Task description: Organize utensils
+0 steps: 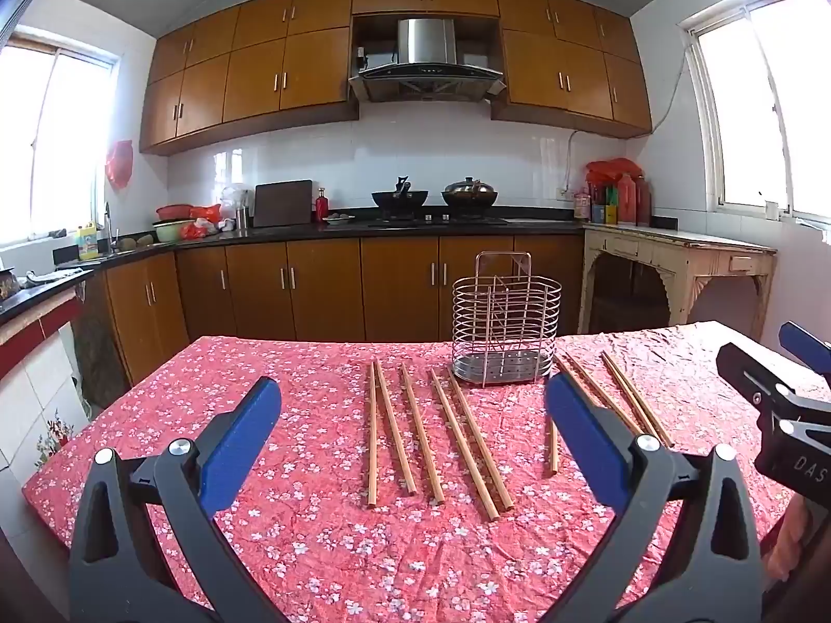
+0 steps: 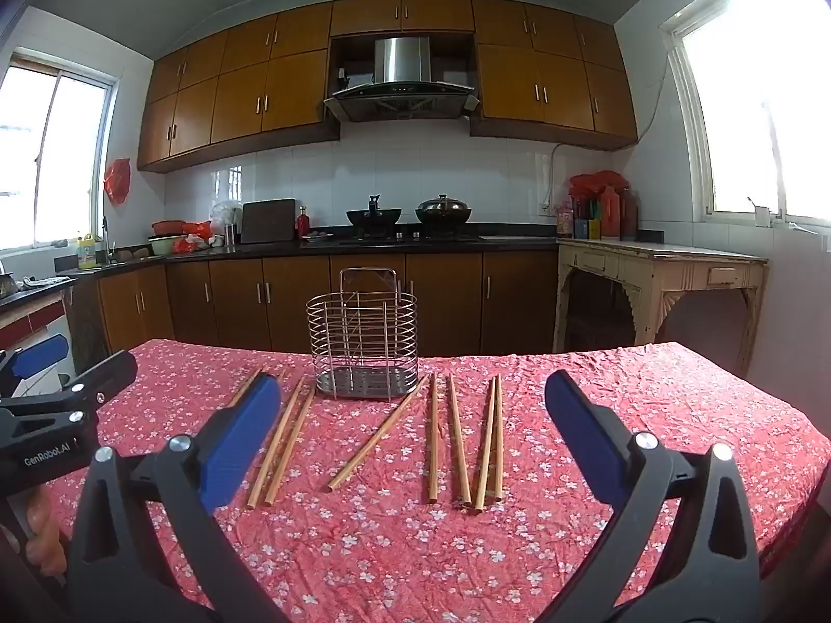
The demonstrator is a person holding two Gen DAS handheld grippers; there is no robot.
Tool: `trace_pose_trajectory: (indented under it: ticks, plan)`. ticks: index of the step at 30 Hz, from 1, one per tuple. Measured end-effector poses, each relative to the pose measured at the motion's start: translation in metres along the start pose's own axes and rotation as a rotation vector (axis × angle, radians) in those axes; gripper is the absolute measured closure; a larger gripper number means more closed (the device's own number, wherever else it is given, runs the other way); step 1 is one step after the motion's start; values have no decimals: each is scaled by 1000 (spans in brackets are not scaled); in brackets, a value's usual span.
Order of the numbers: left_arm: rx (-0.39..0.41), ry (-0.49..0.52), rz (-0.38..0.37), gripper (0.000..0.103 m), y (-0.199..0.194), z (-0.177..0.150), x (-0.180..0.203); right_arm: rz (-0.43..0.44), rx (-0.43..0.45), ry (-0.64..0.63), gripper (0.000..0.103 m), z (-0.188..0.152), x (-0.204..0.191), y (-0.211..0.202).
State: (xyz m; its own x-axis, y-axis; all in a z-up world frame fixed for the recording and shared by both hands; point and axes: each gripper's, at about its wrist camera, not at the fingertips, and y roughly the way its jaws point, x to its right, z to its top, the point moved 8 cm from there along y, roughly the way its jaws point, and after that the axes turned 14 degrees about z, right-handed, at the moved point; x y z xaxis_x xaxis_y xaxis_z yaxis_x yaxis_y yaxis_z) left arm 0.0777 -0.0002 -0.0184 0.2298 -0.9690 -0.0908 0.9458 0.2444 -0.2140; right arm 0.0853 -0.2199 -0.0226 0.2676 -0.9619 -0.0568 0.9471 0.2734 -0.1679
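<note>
Chopsticks (image 1: 423,433) between wide-spread hand-held gripper (image 1: 410,410) fingers

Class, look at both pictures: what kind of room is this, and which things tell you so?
Most likely a home kitchen: a range hood above pans on a stove, wooden cupboards, and chopsticks on the table.

Left hand-held gripper (image 1: 410,405) and right hand-held gripper (image 2: 410,405) both spread wide
</note>
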Motion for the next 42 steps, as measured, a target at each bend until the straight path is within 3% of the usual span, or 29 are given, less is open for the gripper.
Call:
trace_pose_trajectory:
  ticks: [42]
  plan:
    - [-8,-7,-4,2,-1,-3,3,2,-5,6,4,-4,-1,3]
